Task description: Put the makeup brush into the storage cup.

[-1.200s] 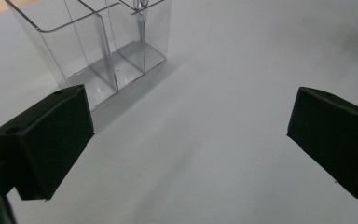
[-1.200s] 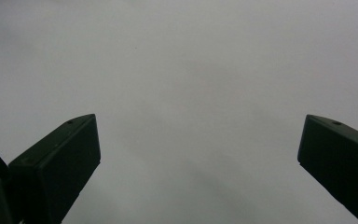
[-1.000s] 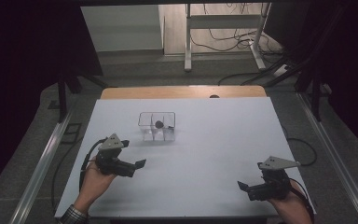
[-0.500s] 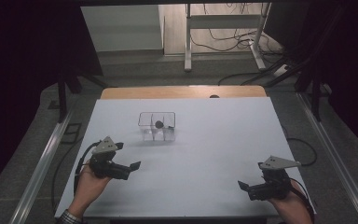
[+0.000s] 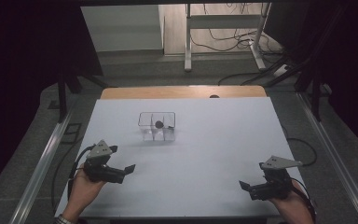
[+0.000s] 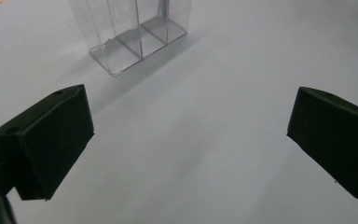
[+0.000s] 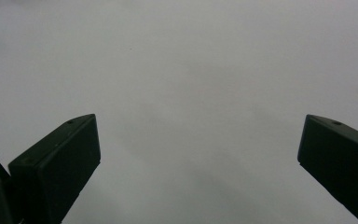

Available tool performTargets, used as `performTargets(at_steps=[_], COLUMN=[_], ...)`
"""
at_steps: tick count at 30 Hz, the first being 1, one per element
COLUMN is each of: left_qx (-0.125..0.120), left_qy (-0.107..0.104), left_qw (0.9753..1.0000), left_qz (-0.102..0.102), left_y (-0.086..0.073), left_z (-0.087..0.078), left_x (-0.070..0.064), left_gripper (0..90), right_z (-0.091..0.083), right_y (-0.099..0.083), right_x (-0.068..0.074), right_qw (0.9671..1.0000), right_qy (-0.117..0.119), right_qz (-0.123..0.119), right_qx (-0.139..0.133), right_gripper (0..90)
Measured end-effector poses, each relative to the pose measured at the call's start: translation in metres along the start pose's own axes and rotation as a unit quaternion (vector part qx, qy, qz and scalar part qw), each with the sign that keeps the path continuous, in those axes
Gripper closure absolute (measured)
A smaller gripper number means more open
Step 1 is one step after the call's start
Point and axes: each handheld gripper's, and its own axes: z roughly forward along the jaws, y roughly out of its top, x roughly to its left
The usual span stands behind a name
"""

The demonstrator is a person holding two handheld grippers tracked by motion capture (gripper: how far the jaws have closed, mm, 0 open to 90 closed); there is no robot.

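Observation:
A clear plastic box point(image 5: 157, 126) with several compartments stands a little left of the white table's middle; a small dark round thing point(image 5: 159, 124) lies in one compartment. My left gripper point(image 5: 129, 169) hovers at the near left, open and empty, jaws pointing right. In the left gripper view its jaws stand wide apart over bare table point(image 6: 205, 140), with the clear box point(image 6: 135, 32) ahead at the upper left. My right gripper point(image 5: 243, 185) rests at the near right, open and empty, pointing left. Its jaws in the right gripper view frame bare white table point(image 7: 191, 93).
The white table top point(image 5: 214, 140) has a wooden strip point(image 5: 182, 92) along its far edge. Metal rails point(image 5: 42, 163) run along both sides. Beyond the table stand a metal frame point(image 5: 223, 28) and floor cables point(image 5: 242, 46). Dark curtains close both sides.
My left gripper has drawn back toward the near left edge, away from the clear box. My right gripper has stayed put.

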Motion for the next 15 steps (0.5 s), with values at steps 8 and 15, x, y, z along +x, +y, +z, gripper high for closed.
performTargets(at_steps=[8,15], left_qx=[0.004,0.008], left_qy=[0.011,0.024], left_qw=[0.9999,0.9996], left_qz=[-0.006,-0.011], left_y=[-0.009,-0.018], left_z=[-0.007,-0.013], left_x=[0.003,0.007], left_gripper=[0.6,0.6], right_z=[-0.003,-0.006], right_y=[-0.003,-0.005], right_x=[-0.005,-0.009], right_qw=[1.0,0.9998], right_qy=[-0.004,-0.009], right_qz=[0.008,0.014], right_qx=[-0.004,-0.006], right_gripper=[0.0,0.0])
